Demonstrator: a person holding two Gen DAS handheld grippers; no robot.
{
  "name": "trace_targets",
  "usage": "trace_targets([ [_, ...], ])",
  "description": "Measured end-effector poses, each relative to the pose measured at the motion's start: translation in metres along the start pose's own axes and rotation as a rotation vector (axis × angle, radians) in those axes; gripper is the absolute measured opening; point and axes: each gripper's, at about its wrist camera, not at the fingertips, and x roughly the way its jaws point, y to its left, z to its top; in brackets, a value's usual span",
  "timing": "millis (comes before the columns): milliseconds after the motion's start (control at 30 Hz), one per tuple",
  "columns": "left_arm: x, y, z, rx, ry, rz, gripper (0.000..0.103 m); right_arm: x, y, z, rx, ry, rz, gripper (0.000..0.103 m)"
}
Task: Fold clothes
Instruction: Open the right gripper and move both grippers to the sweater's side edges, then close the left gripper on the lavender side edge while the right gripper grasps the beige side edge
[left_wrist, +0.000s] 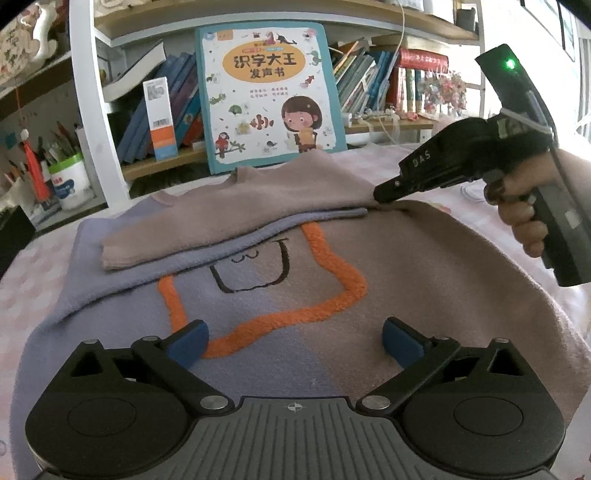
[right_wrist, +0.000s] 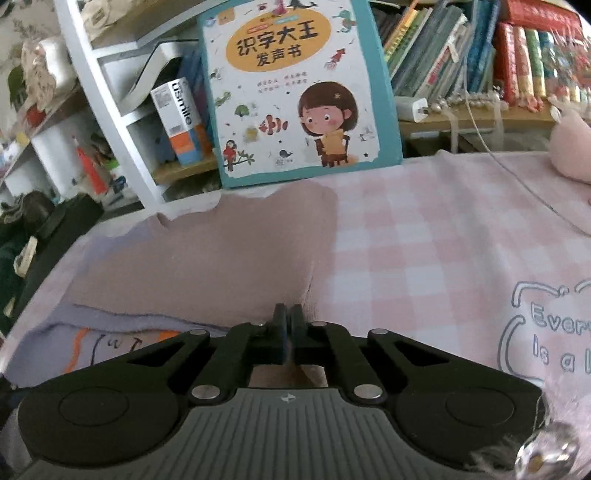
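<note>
A sweater (left_wrist: 424, 266), half lilac and half dusty pink with an orange outline on its front, lies flat on the pink checked tablecloth (right_wrist: 424, 236). One pink sleeve (left_wrist: 236, 218) is folded across the chest. My left gripper (left_wrist: 293, 341) hovers open over the lower front, blue pads wide apart. A hand holds my right gripper (left_wrist: 384, 195) at the sweater's right shoulder. In the right wrist view my right gripper (right_wrist: 287, 321) is shut on a pinch of the pink sweater fabric (right_wrist: 207, 266).
A large children's book (left_wrist: 269, 92) leans against a bookshelf (left_wrist: 369, 70) right behind the table. A white pen cup (left_wrist: 70, 181) stands at the far left. A pink plush (right_wrist: 572, 144) and a pink printed cloth (right_wrist: 546, 332) lie on the right.
</note>
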Motion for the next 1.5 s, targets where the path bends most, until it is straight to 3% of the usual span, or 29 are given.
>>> trace_targets([
  [133, -0.002, 0.0, 0.0, 0.002, -0.013, 0.009, 0.103, 0.0, -0.007, -0.01, 0.011, 0.012, -0.031, 0.003],
  [433, -0.018, 0.01, -0.006, 0.009, -0.018, 0.018, 0.102, -0.057, -0.014, -0.041, 0.004, 0.0, -0.034, 0.007],
  [533, -0.032, 0.022, -0.01, 0.003, -0.019, 0.055, 0.103, -0.073, -0.02, -0.055, 0.022, 0.027, -0.034, 0.017],
  [600, -0.04, 0.032, -0.013, -0.009, -0.015, 0.088, 0.102, -0.083, -0.021, -0.063, 0.028, 0.044, -0.028, 0.034],
  [733, -0.061, 0.058, -0.021, -0.083, 0.006, 0.16, 0.102, -0.1, -0.017, -0.075, 0.011, 0.085, -0.013, 0.037],
  [867, -0.086, 0.077, -0.031, -0.16, 0.028, 0.193, 0.102, -0.118, -0.011, -0.085, -0.013, 0.126, 0.008, 0.038],
  [1033, -0.113, 0.086, -0.045, -0.182, 0.079, 0.21, 0.101, -0.139, -0.008, -0.096, -0.009, 0.172, 0.058, 0.04],
  [1133, -0.124, 0.096, -0.056, -0.239, 0.104, 0.214, 0.09, -0.149, -0.011, -0.103, 0.024, 0.192, 0.082, 0.04],
  [1200, -0.127, 0.105, -0.064, -0.298, 0.12, 0.204, 0.072, -0.151, -0.014, -0.107, 0.056, 0.202, 0.098, 0.04],
  [1300, -0.125, 0.116, -0.075, -0.392, 0.13, 0.173, 0.055, -0.15, -0.019, -0.11, 0.106, 0.219, 0.119, 0.039],
  [1500, -0.112, 0.123, -0.081, -0.48, 0.125, 0.08, 0.048, -0.141, -0.019, -0.111, 0.165, 0.234, 0.16, 0.034],
])
